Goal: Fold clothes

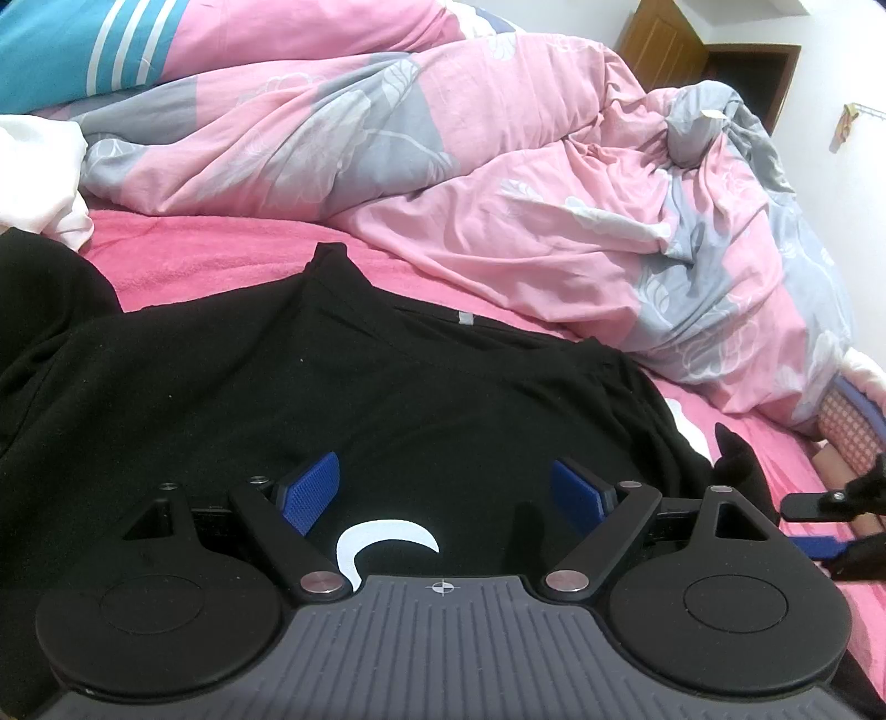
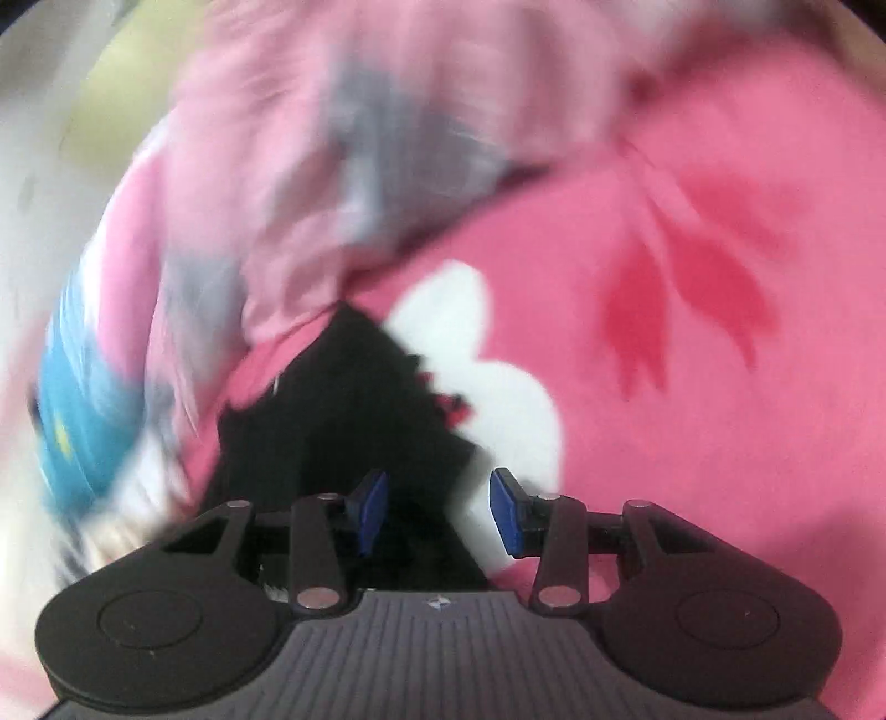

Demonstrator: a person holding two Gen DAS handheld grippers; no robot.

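Note:
A black T-shirt (image 1: 387, 387) lies spread on the pink bed sheet (image 1: 221, 243), collar toward the far side. It has a white crescent print (image 1: 382, 540) near its close edge. My left gripper (image 1: 443, 493) hovers open over that print, with nothing between its blue pads. The right gripper (image 1: 797, 526) shows at the right edge, by the shirt's sleeve. The right wrist view is blurred: my right gripper (image 2: 437, 509) stands open, its pads apart above a corner of the black shirt (image 2: 343, 399). No cloth is pinched.
A bunched pink and grey floral duvet (image 1: 498, 194) fills the far side and right of the bed. A blue garment with white stripes (image 1: 55, 50) and a white cloth (image 1: 39, 166) lie at the far left. A wooden door (image 1: 664, 44) is behind.

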